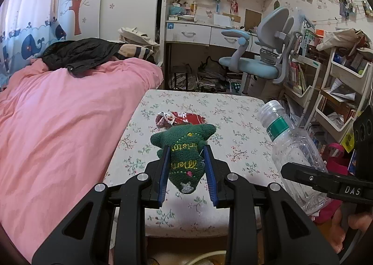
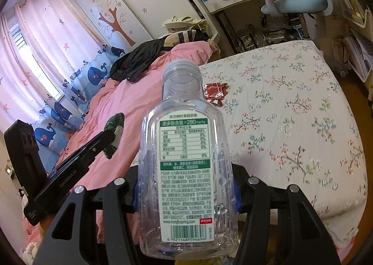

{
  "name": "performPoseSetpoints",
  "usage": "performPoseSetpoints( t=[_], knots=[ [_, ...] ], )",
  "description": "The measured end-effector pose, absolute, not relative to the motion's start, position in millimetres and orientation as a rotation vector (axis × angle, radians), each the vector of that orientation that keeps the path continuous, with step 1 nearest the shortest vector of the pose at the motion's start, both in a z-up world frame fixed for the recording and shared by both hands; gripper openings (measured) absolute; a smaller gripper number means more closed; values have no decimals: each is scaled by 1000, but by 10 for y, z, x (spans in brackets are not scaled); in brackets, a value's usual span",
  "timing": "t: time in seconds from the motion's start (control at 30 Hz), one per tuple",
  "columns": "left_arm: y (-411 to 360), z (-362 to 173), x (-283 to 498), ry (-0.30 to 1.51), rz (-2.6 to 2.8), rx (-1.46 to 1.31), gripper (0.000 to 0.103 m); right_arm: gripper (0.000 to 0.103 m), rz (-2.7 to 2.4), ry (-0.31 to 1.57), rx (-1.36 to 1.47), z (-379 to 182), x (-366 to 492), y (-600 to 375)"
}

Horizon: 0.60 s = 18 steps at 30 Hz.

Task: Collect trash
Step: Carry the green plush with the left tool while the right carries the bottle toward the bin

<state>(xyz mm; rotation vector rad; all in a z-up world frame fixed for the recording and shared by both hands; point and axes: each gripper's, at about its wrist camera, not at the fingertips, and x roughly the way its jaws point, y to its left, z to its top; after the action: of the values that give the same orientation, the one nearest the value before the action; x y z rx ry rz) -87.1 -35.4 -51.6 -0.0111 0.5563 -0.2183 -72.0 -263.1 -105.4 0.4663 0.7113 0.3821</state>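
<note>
A: We start with the bed (image 2: pixel 303 125), the biggest thing before us: a floral sheet on one side, a pink duvet (image 1: pixel 58 125) heaped on the other.

B: Our largest container is the clear plastic bottle (image 2: pixel 186 171). The right gripper (image 2: pixel 186 195) has its jaws clamped on the bottle's body, neck pointing away, held above the bed. We think it is empty, though the label hides much of the inside.

A: Our left gripper (image 1: pixel 187 171) has its jaws closed on a green plush toy (image 1: pixel 184 148) with yellow stitching, lifted over the sheet.

B: Just behind the toy, a crumpled red wrapper (image 1: pixel 179 119) lies on the floral sheet, partly hidden by the plush from the left wrist.

A: Beyond the bed stands a blue desk chair (image 1: pixel 256 55).
</note>
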Motion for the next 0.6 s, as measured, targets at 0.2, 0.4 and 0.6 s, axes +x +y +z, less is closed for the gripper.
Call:
performPoseSetpoints(
  t=[0.2, 0.4, 0.6],
  knots=[
    [-372, -551, -1011, 558, -223, -9, 28, 55, 380, 721, 478, -1113, -846, -2636],
    [-408, -580, -1139, 561, -231, -1, 28, 55, 385, 734, 486, -1168, -958, -2616],
    [-431, -612, -1253, 563, -236, 3, 28, 55, 389, 754, 487, -1247, -1072, -2574]
  ],
)
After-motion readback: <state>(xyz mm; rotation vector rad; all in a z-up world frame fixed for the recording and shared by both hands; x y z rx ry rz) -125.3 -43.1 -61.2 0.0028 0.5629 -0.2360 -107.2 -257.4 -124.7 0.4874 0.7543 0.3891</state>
